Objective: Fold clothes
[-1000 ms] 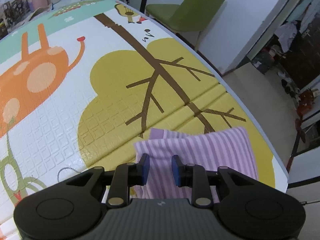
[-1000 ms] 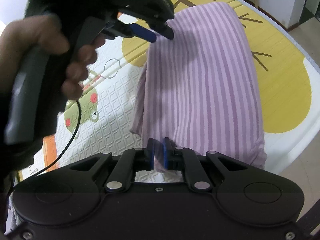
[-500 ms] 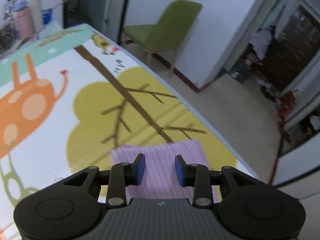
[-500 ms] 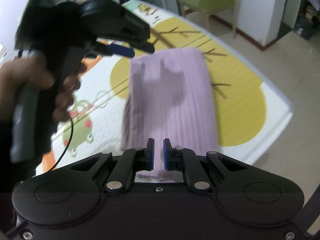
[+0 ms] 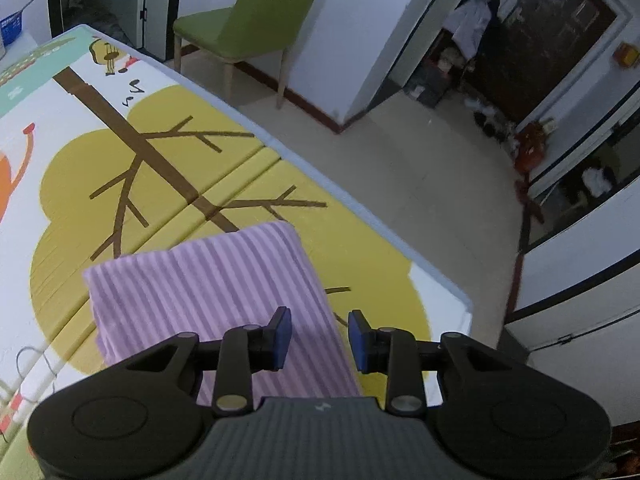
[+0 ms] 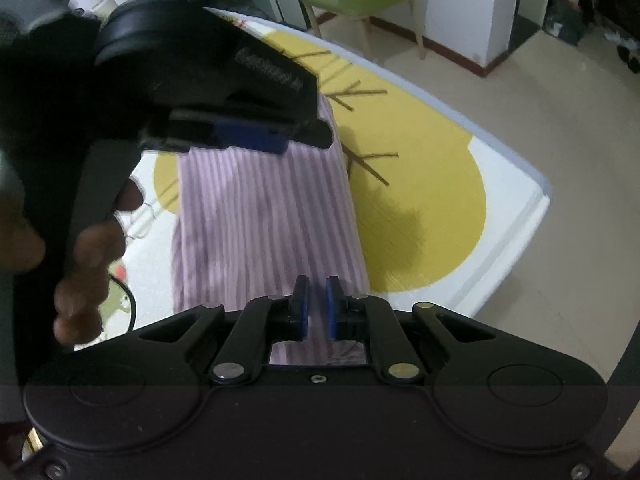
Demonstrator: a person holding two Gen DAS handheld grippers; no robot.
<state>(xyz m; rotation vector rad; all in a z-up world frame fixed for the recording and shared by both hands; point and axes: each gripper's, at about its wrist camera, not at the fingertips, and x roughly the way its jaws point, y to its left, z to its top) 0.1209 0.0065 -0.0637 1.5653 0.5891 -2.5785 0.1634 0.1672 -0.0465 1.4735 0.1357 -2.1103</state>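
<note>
A folded purple striped garment [image 5: 208,292] lies on the yellow tree print of the play mat [image 5: 120,128], near the mat's corner. My left gripper [image 5: 318,338] is open and empty, raised above the garment's near end. In the right wrist view the garment [image 6: 260,220] stretches away from my right gripper [image 6: 317,307], whose jaws stand close together with a narrow gap and hold nothing, above the cloth's near edge. The left gripper [image 6: 240,136] shows there too, held in a hand over the garment's far end.
A green chair [image 5: 256,20] stands beyond the mat's far edge. The mat's edge [image 5: 400,248] drops to a beige floor on the right. A dark doorway with clutter [image 5: 520,60] lies further off. A thin black cable [image 6: 124,300] hangs by the hand.
Both grippers have lifted up and back from the garment, so more of the floor and room shows. The left jaws have opened wider. The garment lies flat and still.
</note>
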